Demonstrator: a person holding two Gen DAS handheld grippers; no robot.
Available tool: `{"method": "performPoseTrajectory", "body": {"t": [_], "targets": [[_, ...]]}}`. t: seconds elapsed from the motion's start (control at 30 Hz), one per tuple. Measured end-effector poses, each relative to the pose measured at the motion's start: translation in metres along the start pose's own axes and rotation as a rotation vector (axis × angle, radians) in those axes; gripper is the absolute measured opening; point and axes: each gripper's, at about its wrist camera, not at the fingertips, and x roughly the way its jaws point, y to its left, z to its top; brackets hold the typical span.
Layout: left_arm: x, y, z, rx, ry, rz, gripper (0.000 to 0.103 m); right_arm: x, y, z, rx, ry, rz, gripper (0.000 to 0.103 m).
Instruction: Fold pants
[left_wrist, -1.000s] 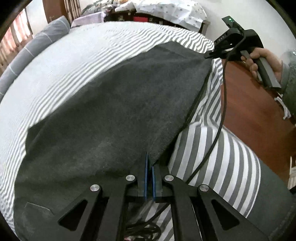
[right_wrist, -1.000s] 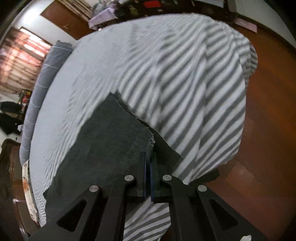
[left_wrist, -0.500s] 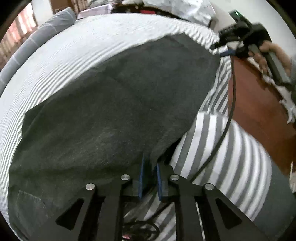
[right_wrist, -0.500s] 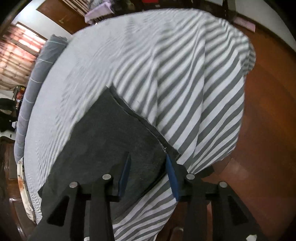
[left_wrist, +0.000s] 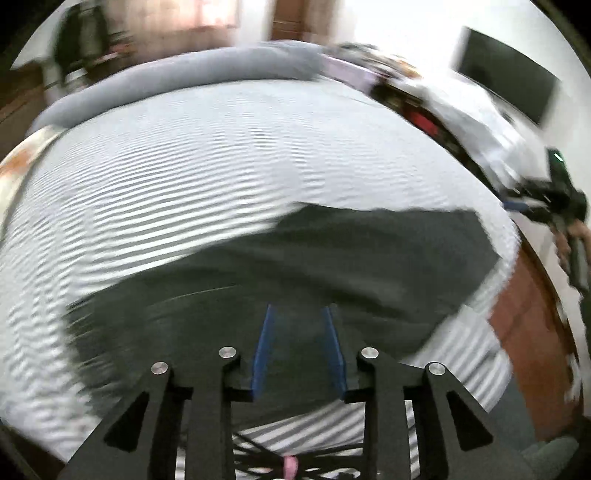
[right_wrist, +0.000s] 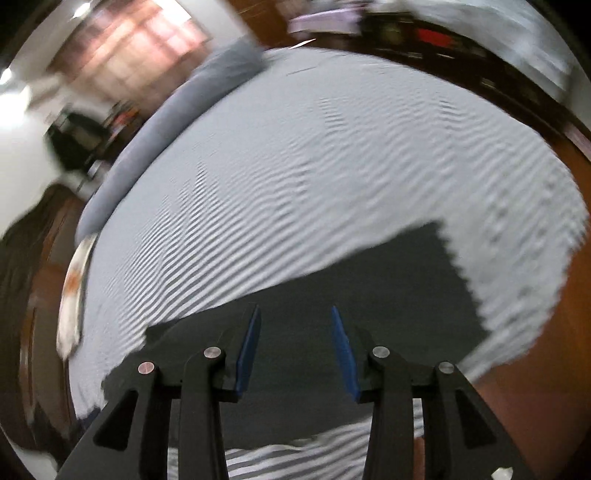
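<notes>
Dark grey pants (left_wrist: 332, 258) lie flat across the near part of a bed with a grey-and-white striped sheet (left_wrist: 221, 147). My left gripper (left_wrist: 298, 317) hovers above the pants; its jaws are opening and nothing is gripped between the blue pads. In the right wrist view the same pants (right_wrist: 369, 288) spread below my right gripper (right_wrist: 295, 317), which is open and lifted clear of the cloth. The right gripper (left_wrist: 517, 205) also shows at the far right of the left wrist view, held by a hand (left_wrist: 576, 236). Both views are blurred by motion.
A long grey bolster (left_wrist: 177, 81) lies along the bed's far edge. Red-brown wooden floor (left_wrist: 528, 325) borders the bed on the right. Cluttered furniture with white cloth (left_wrist: 461, 107) stands behind the bed, and a dark screen (left_wrist: 506, 85) hangs on the wall.
Both grippers let go of the pants' edge, opened, and rose away from the bed. Both views rolled and pulled back, so the whole pants and bed now show.
</notes>
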Motion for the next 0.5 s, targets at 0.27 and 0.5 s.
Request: {"method": "performPoseTrajectory", "body": {"t": [0.27,0.5], "targets": [[-0.011,0.101,-0.051,-0.284,0.083,0.168,0.032,0.083,0.148,-0.008,-0.303,0.211,0.155,0.038],[0.006,0.114,-0.071,-0.330,0.108,0.172,0.032,0.156,0.230,-0.020,-0.421,0.367,0.200,0.038]]}}
